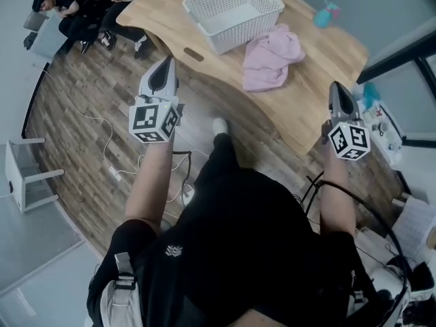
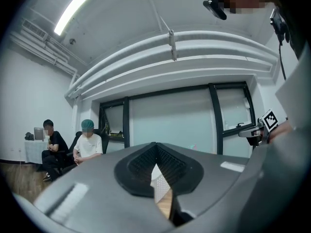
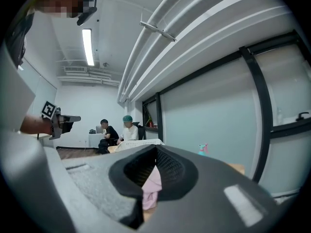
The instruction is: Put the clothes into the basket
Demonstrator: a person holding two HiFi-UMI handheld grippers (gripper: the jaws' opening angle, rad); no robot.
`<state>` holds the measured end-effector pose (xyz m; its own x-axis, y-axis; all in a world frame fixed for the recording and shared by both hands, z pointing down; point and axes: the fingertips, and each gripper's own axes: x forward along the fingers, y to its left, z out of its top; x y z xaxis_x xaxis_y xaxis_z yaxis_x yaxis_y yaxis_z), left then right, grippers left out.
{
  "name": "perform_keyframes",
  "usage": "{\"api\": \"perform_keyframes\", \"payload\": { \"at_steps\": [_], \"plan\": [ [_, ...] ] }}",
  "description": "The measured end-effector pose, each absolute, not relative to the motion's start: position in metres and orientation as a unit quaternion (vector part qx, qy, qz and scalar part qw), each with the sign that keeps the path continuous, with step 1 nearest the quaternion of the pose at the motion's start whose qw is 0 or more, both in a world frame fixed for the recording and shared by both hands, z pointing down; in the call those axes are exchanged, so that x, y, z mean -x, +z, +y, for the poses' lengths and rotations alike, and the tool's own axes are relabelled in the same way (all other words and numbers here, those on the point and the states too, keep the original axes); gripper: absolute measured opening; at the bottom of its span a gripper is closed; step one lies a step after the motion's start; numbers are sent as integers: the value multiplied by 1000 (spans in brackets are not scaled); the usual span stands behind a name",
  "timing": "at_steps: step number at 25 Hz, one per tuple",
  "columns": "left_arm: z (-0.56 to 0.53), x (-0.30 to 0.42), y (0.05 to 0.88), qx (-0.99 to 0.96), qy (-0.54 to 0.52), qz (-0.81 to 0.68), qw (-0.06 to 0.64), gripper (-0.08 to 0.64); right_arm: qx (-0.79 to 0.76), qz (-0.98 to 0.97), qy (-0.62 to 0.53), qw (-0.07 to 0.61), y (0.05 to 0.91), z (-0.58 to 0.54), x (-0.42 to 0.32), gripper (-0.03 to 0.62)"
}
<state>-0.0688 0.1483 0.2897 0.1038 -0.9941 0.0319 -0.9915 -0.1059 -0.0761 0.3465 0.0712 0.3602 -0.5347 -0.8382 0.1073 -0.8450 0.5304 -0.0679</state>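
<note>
A white mesh basket (image 1: 240,37) stands on the far part of a wooden table (image 1: 320,73). A crumpled pink garment (image 1: 272,56) lies on the table just right of the basket. My left gripper (image 1: 167,61) hovers over the floor short of the table's near edge, jaws shut and empty. My right gripper (image 1: 336,87) hangs by the table's right end, also shut with nothing held. In the right gripper view the pink garment (image 3: 152,183) shows beyond the closed jaws (image 3: 156,149). The left gripper view shows basket mesh (image 2: 159,183) past its jaws (image 2: 156,147).
A teal spray bottle (image 1: 325,13) stands on the table's far right. Two seated people (image 1: 82,9) are at the table's left end. A white stool (image 1: 27,172) and cables (image 1: 112,169) are on the wood floor at left. Equipment (image 1: 381,125) crowds the right.
</note>
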Motion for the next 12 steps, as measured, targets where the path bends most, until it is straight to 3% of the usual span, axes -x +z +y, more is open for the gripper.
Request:
{"api": "perform_keyframes", "payload": {
  "at_steps": [12],
  "plan": [
    [13, 140, 291, 771, -44, 635, 18, 6, -509, -857, 64, 53, 368, -40, -270, 2]
  ]
}}
